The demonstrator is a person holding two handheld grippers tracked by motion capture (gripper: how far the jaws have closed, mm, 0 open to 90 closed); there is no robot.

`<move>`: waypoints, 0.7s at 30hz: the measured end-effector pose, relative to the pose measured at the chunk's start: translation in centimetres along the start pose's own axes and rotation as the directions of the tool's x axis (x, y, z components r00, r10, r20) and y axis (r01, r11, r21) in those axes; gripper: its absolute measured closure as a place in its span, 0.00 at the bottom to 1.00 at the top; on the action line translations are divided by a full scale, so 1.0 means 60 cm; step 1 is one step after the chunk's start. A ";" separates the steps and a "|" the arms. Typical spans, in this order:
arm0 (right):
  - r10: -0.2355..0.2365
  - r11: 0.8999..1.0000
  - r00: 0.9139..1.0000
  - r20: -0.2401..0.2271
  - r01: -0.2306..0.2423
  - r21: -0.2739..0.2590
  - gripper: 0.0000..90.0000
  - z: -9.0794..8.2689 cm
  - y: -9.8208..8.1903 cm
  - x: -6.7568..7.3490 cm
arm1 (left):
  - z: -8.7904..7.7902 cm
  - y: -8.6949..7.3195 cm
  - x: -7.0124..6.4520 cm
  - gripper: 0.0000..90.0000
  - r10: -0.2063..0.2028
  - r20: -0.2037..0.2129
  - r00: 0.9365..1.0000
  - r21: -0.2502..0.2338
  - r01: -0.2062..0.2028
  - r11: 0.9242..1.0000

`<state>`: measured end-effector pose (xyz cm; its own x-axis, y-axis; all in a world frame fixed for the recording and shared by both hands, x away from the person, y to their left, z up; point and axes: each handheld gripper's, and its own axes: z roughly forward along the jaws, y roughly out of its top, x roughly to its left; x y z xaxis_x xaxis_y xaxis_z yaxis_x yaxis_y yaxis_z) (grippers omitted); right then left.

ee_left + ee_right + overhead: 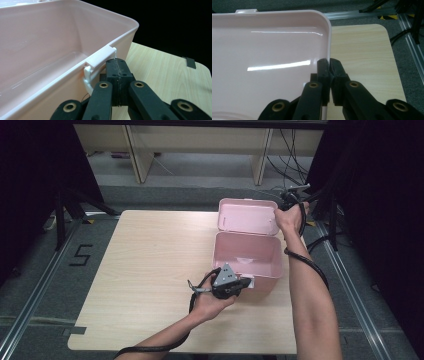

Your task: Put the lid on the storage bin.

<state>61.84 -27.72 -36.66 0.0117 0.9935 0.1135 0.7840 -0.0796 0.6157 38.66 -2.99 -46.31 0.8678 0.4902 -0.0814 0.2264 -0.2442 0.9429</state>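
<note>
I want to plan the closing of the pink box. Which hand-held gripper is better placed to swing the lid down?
The right hand-held gripper: its jaws already clamp the open lid's edge. The left hand-held gripper is shut at the front latch.

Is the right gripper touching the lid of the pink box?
Touching. In the right gripper view, the right gripper has its jaws closed on the side edge of the open lid; the pink rim runs straight in between them.
</note>
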 end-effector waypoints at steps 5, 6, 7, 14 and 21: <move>-0.001 1.000 1.000 -0.008 0.001 -0.007 0.98 -0.006 0.002 0.000 | 0.000 0.000 -0.001 1.00 0.001 -0.004 1.000 0.006 -0.001 1.000; -0.001 1.000 1.000 -0.008 0.001 -0.010 0.98 -0.008 0.002 0.000 | 0.000 0.000 -0.001 1.00 0.000 -0.004 1.000 0.006 0.000 1.000; 0.003 1.000 1.000 -0.009 -0.003 -0.012 0.98 -0.009 0.002 0.000 | 0.000 0.000 -0.001 1.00 0.001 -0.004 1.000 0.006 0.000 1.000; 0.000 1.000 1.000 -0.011 0.000 -0.019 0.99 -0.018 0.003 -0.001 | 0.000 0.000 -0.001 1.00 -0.002 -0.006 1.000 0.006 0.002 1.000; -0.001 0.999 1.000 -0.020 0.000 -0.047 0.99 -0.027 0.003 -0.001 | 0.000 0.001 -0.001 1.00 -0.002 -0.007 1.000 0.007 0.002 1.000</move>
<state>61.00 -27.90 -35.30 -0.0016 0.9917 0.1288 0.7537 -0.0834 0.6519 38.63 -3.04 -46.28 0.8643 0.4964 -0.0812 0.2313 -0.2491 0.9405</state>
